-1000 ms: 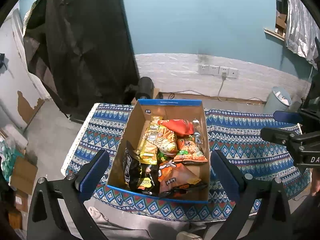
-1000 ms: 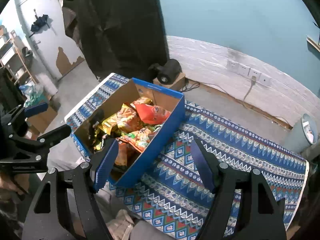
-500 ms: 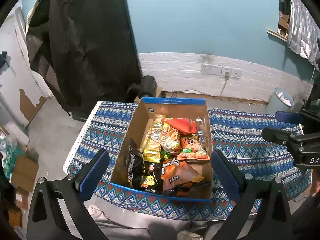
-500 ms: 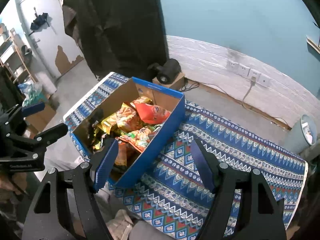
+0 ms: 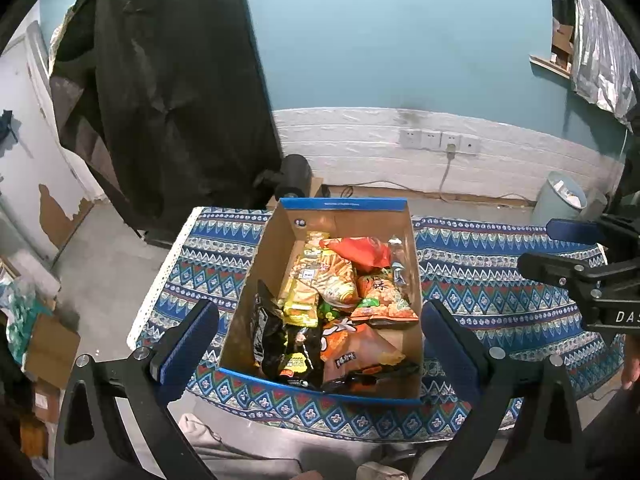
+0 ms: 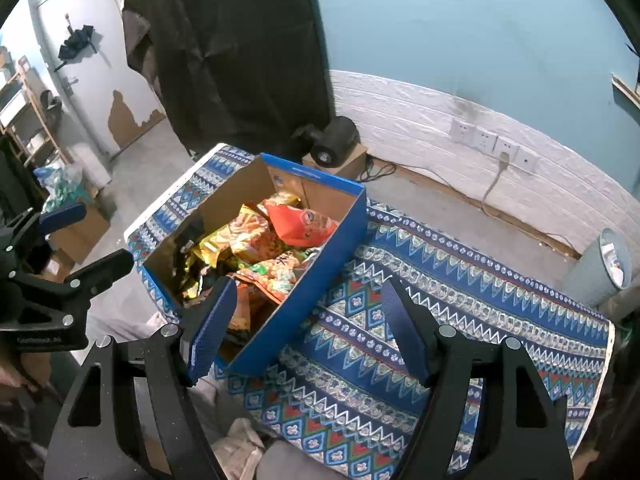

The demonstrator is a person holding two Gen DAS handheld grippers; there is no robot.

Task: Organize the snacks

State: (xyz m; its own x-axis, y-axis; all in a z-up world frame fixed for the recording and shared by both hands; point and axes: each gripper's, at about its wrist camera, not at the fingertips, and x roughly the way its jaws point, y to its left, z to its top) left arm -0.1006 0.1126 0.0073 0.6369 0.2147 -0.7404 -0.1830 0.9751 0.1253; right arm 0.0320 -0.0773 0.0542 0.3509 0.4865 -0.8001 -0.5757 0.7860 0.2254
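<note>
Open-topped cardboard box with blue outer walls (image 5: 344, 204): stands on the surface draped in a blue patterned woven cloth (image 5: 500, 280), toward its left end.

Contents, loosely piled inside the box: red crinkled snack bag (image 5: 362, 250) at the far end; yellow-orange printed snack packets (image 5: 320, 276) in the middle; orange-and-green snack bag (image 5: 382, 300) by the right wall; black foil snack bag (image 5: 280, 344) near the front left; orange snack bag (image 5: 356, 354) at the front.

Left claw (image 5: 320, 344): released, blue-padded fingers spread wide, hovering above the box's near edge, grasping nothing.

Right claw (image 6: 308, 324): released, fingers spread, above the box's near right corner and the cloth, grasping nothing.

Surroundings: pale grey waste bin (image 5: 560, 200) on the floor beyond the surface; black hanging sheet (image 5: 172, 100) against the teal wall.
</note>
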